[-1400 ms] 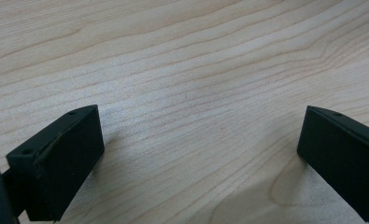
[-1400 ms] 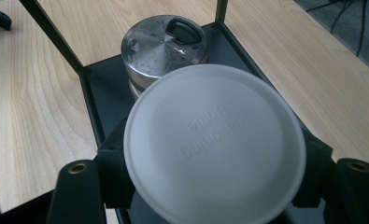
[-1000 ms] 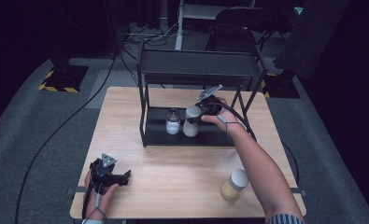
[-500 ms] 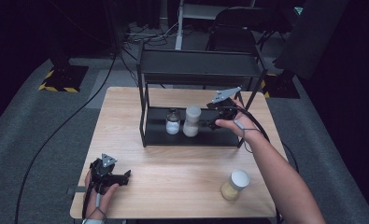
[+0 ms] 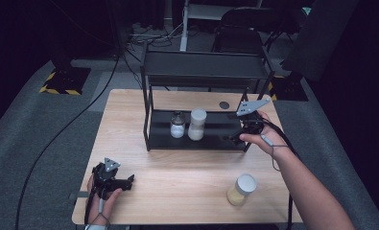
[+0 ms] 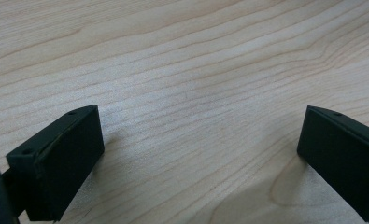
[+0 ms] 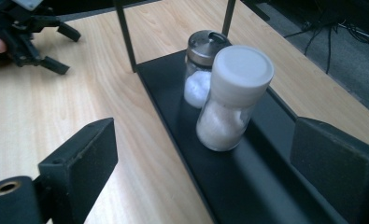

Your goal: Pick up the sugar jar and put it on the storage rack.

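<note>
A black two-level rack (image 5: 216, 142) stands at the back of the wooden table. On its lower shelf (image 7: 247, 186) a tall white-lidded jar of white grains (image 5: 197, 124) (image 7: 231, 98) stands upright beside a small metal-capped shaker (image 5: 177, 125) (image 7: 202, 70). My right gripper (image 5: 234, 137) (image 7: 203, 135) hovers at the shelf's right end, a short way from the tall jar. Its jaws have just been opening, stand open, and hold nothing. My left gripper (image 5: 128, 181) (image 6: 201, 154) rests open on the bare wood at the front left.
A white-lidded jar with yellowish contents (image 5: 241, 189) stands on the table at the front right. A small dark disc (image 5: 224, 104) lies behind the rack. The rack's black posts (image 7: 124, 32) frame the shelf. My left gripper (image 7: 28, 32) also appears far off.
My right gripper has drawn back to the right, away from the white-lidded jar, which stays standing on the lower shelf. My left gripper has not moved.
</note>
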Demonstrator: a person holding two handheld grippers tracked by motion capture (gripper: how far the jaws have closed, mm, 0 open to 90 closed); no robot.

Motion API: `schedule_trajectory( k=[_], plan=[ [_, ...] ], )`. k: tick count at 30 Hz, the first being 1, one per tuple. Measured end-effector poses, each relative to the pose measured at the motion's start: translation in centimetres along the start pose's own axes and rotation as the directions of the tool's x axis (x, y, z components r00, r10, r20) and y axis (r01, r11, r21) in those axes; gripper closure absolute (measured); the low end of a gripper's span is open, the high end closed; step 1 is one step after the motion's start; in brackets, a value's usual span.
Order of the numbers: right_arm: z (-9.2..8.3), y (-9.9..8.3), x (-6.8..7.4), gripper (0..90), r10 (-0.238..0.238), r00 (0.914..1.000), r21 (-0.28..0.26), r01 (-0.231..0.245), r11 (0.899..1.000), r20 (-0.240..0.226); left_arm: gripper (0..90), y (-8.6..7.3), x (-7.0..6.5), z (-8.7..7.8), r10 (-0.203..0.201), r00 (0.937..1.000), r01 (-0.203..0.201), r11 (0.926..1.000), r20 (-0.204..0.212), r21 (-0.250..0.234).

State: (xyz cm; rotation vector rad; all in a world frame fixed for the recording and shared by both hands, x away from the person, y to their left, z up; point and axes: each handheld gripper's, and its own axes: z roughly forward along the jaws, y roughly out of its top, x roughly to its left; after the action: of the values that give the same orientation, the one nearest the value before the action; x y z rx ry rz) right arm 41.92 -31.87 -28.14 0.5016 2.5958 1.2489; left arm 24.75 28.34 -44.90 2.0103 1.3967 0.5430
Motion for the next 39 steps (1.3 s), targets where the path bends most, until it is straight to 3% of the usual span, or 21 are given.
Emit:
schedule_trajectory(
  k=[19, 29, 39],
  plan=[
    [-5.0, -3.3, 3.6, 7.9, -0.029, 0.9994, -0.046, 0.029, 0.999, -0.017, 0.5, 0.0, 0.0, 0.0, -0.001, 1.0, 0.001, 1.0, -0.002, 0.0],
    [-6.6, -4.9, 5.1, 7.4, -0.032, 0.9993, -0.054, 0.031, 0.998, -0.017, 0.5, 0.0, 0.0, 0.0, -0.001, 1.0, 0.001, 1.0, -0.002, 0.0],
    [-7.2, -6.2, 7.1, 6.4, -0.048, 0.9985, -0.059, 0.047, 0.997, -0.027, 0.5, 0.0, 0.0, 0.0, -0.001, 1.0, 0.001, 1.0, -0.002, 0.0]
  ],
)
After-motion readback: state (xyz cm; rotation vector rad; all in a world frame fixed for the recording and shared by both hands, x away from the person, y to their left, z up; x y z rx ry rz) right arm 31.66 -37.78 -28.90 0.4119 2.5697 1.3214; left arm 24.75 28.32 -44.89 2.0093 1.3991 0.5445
